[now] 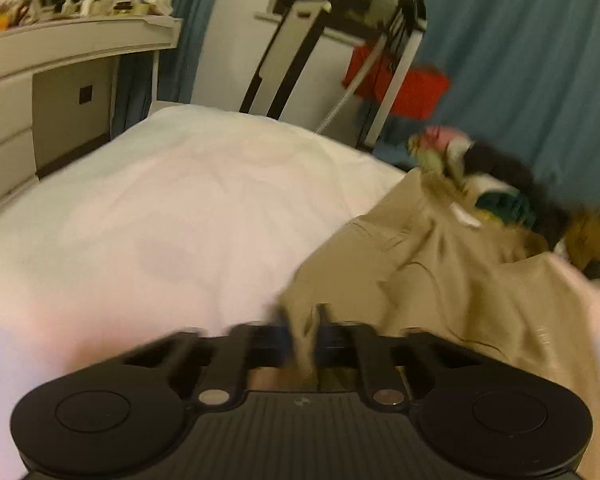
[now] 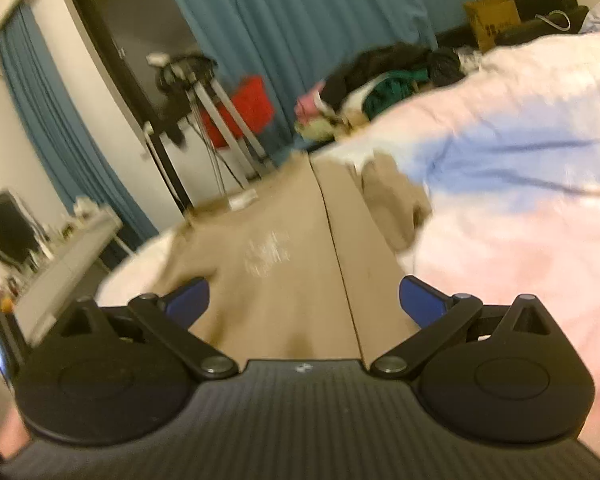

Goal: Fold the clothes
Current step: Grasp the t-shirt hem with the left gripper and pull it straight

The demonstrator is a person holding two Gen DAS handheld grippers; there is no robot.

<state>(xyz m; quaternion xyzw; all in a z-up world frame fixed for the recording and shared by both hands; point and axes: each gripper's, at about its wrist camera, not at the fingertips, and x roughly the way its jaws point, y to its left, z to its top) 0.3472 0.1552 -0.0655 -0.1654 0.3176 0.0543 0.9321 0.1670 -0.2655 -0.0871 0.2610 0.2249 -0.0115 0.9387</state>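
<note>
Between the left tool (image 1: 304,332) jaws: pinched edge of the tan sweatshirt (image 1: 440,264), draped on the white bed (image 1: 172,208). Right tool (image 2: 304,300) spread wide, empty, above it. Soft, limp, light fabric; best gripped at hems or seams.

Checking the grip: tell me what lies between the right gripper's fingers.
Only the tan garment lies between the open right gripper's fingers, unpinched, in the right wrist view.

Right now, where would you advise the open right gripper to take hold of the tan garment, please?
Probably the near hem of the tan garment, approached low from the front edge of the bed. It lies flat between the right gripper fingers, while the left gripper pinches another edge.
</note>
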